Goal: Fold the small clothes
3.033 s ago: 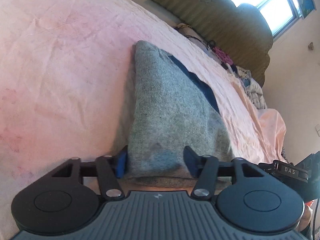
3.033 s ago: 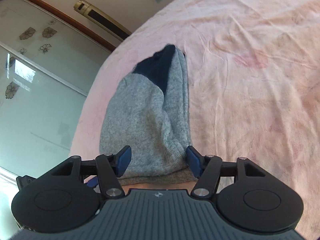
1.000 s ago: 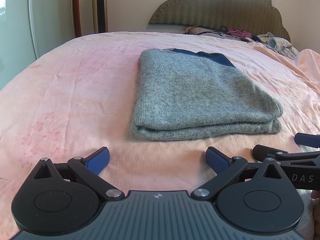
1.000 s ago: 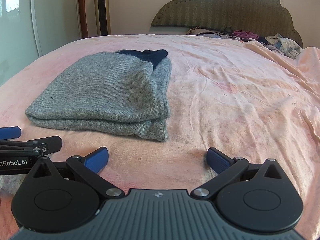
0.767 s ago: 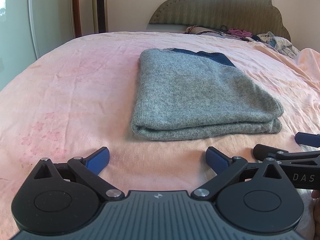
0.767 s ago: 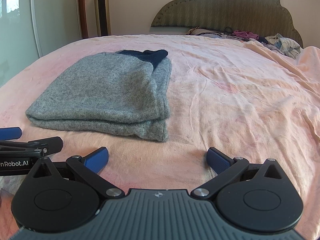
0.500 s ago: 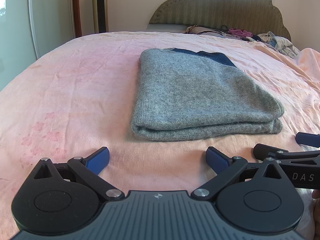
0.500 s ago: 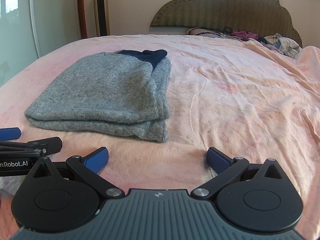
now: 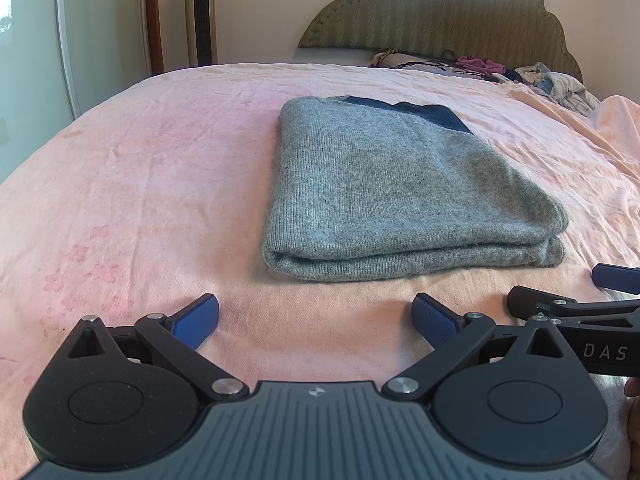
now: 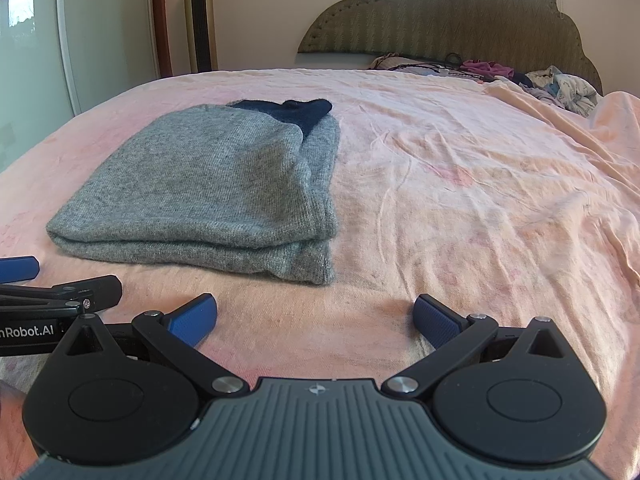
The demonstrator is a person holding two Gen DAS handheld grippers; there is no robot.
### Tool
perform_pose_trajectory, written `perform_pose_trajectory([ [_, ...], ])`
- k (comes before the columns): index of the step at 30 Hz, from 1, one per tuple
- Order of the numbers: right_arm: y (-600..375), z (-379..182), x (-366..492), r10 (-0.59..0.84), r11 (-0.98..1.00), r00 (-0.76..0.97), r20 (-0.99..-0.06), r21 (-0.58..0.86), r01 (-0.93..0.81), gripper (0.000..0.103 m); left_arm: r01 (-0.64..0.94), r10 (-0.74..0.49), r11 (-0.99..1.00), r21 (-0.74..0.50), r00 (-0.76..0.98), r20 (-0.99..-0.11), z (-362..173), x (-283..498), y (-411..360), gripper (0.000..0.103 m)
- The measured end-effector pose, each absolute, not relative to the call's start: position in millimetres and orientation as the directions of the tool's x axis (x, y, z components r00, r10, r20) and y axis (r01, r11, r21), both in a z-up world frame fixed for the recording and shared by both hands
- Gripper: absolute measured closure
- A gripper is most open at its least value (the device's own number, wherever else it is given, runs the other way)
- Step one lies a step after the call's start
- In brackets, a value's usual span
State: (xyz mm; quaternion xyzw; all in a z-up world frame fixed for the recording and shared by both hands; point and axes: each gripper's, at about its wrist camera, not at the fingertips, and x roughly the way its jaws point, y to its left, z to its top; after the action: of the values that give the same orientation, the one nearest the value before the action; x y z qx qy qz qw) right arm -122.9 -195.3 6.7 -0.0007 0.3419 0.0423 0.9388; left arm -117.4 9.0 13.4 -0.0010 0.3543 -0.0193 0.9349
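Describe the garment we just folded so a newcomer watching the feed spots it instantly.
Start at the wide pink bedsheet running up to the scalloped olive headboard. In its middle lies the grey knit sweater, folded into a flat rectangle. Unlike the crumpled clothes pile by the headboard, it is neat, with a navy patch at its far end.

The left gripper [image 9: 315,318] is held low and level, and its two blue fingers [image 9: 198,317] are spread wide apart with nothing between them. The right gripper [image 10: 315,317] is in the same pose, with its jaws also wide. The two grippers are side by side, near each other but not touching.
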Motion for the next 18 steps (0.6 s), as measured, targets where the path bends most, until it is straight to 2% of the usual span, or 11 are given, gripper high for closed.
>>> perform_pose_trajectory([
  [18, -193.9, 6.5, -123.4, 0.075, 0.997, 0.766, -0.638, 0.030, -0.073, 0.000, 0.030, -0.032, 0.999, -0.014, 0.750, -0.661, 13.5, -117.1, 5.8, 0.000],
])
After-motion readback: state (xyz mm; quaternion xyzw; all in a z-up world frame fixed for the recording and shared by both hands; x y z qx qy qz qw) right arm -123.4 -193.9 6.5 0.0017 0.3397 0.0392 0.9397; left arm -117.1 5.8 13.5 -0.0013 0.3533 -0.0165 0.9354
